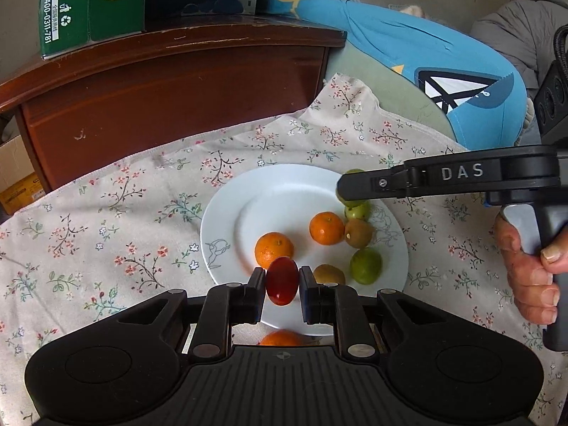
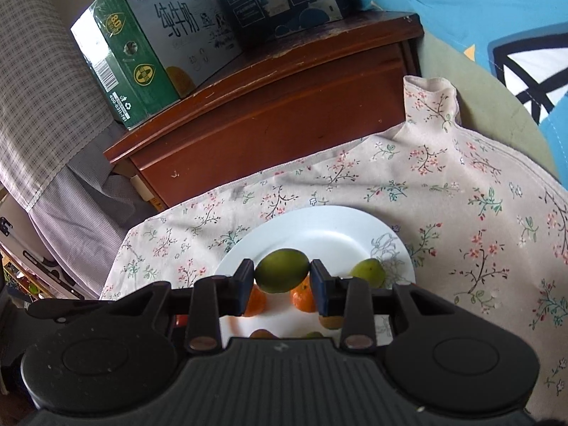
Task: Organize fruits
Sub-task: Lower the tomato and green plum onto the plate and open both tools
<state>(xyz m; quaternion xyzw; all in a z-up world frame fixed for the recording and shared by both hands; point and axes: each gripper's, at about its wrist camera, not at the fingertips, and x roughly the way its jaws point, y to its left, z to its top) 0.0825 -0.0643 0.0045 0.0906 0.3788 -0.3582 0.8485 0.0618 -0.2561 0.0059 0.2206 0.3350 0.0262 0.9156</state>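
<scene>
While my left gripper (image 1: 282, 285) pinches a red tomato (image 1: 282, 280) at the lower centre of its frame, over the near rim of the plate (image 1: 227, 213), my right gripper (image 2: 282, 278) clamps a green fruit (image 2: 282, 275) above the same plate (image 2: 319, 227). On the plate lie two oranges (image 1: 274, 249), two kiwis (image 1: 358, 233) and a lime (image 1: 365, 265) right of centre. The cloth (image 1: 124, 195) spreads beneath, with a cabinet (image 1: 159, 88) at upper left.

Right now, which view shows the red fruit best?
The left wrist view: the red fruit sits fully visible, clamped in the left gripper above the white plate. The right wrist view shows at most a red sliver behind its own gripper.
</scene>
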